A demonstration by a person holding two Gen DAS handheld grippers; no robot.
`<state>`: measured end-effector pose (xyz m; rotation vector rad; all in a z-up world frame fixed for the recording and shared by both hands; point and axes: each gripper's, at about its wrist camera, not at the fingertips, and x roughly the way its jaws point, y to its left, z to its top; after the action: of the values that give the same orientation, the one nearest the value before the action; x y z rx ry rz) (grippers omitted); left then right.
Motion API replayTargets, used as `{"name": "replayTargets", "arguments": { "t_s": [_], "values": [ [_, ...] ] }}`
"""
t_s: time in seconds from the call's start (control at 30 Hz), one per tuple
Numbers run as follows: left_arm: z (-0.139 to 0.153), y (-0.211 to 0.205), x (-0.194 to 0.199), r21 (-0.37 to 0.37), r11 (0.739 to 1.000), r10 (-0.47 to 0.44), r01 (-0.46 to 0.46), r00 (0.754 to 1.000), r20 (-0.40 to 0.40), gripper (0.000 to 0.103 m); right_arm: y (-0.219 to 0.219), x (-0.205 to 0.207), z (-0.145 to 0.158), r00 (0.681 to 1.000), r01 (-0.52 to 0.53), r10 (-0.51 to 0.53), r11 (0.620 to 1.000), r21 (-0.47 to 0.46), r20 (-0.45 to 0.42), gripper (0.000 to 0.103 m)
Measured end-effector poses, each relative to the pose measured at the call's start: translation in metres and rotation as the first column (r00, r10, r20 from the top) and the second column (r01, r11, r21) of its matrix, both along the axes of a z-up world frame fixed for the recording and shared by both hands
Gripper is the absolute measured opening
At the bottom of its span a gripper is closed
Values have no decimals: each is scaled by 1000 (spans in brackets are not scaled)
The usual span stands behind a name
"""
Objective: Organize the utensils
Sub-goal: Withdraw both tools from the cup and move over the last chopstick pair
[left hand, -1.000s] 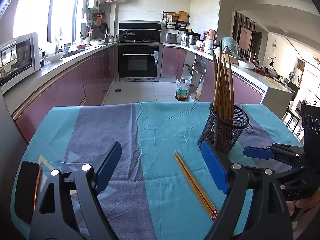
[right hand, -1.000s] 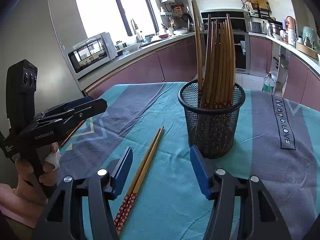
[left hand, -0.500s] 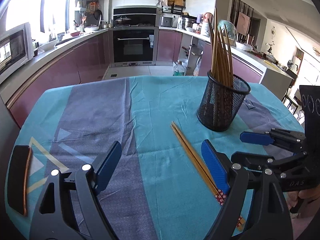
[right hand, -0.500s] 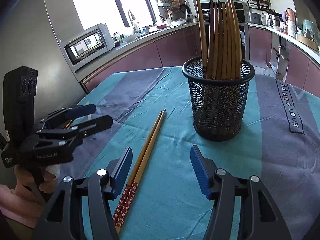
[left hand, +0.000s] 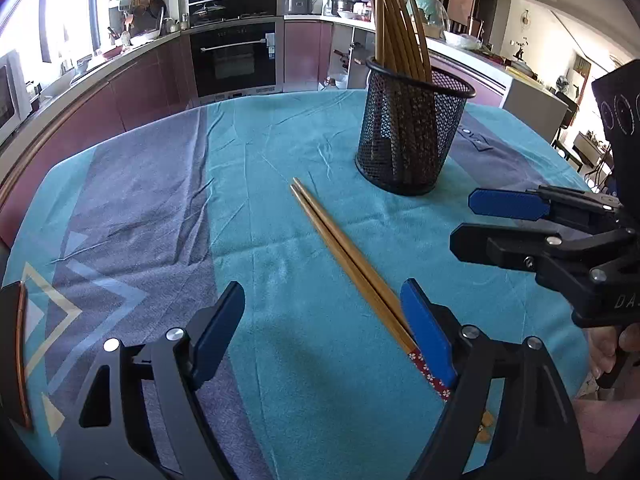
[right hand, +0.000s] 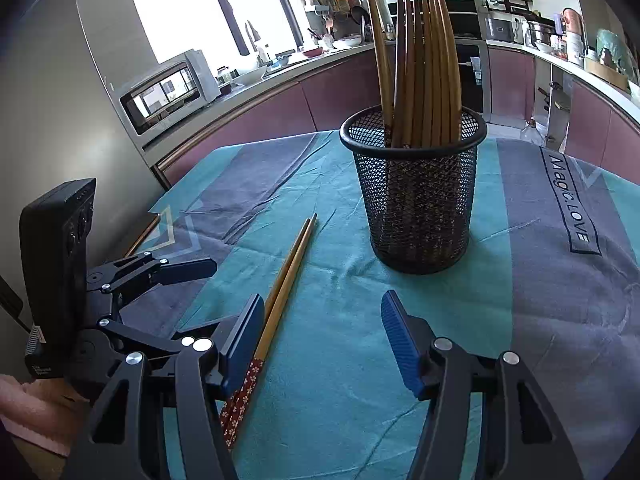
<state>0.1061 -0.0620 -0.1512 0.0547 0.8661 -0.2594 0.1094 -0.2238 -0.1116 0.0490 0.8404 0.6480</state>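
A loose pair of wooden chopsticks with red patterned ends lies on the teal and purple tablecloth. My left gripper hangs low over it, jaws closing. The pair lies between them, close to the right finger, with no pad pressing on it. My right gripper stands open over the same pair, which runs along its left finger. A black mesh holder stands upright just beyond, with several chopsticks in it. The right gripper also shows in the left wrist view.
A dark flat object with a copper edge lies at the table's left edge. A hand holds the right gripper's handle. Beyond the table run a kitchen counter with a microwave and a built-in oven.
My left gripper has sunk and tipped down towards the cloth, so the loose pair now lies between its fingers. The right gripper has hardly moved.
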Motion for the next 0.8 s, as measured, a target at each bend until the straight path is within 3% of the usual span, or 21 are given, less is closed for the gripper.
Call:
{"name": "replayTargets", "arguments": {
  "t_s": [0.27, 0.57, 0.8],
  "values": [
    [-8, 0, 3, 16, 1000, -14, 14, 1000, -23, 75, 4, 2, -4, 1000, -14, 14, 1000, -5, -14, 59],
    [-9, 8, -2, -6, 999, -50, 50, 998, -42, 55, 22, 7, -7, 998, -58, 57, 998, -28, -17, 59],
    [-6, 13, -6, -104, 992, -73, 69, 996, -40, 56, 25, 13, -12, 998, -46, 45, 999, -28, -38, 58]
  ]
}}
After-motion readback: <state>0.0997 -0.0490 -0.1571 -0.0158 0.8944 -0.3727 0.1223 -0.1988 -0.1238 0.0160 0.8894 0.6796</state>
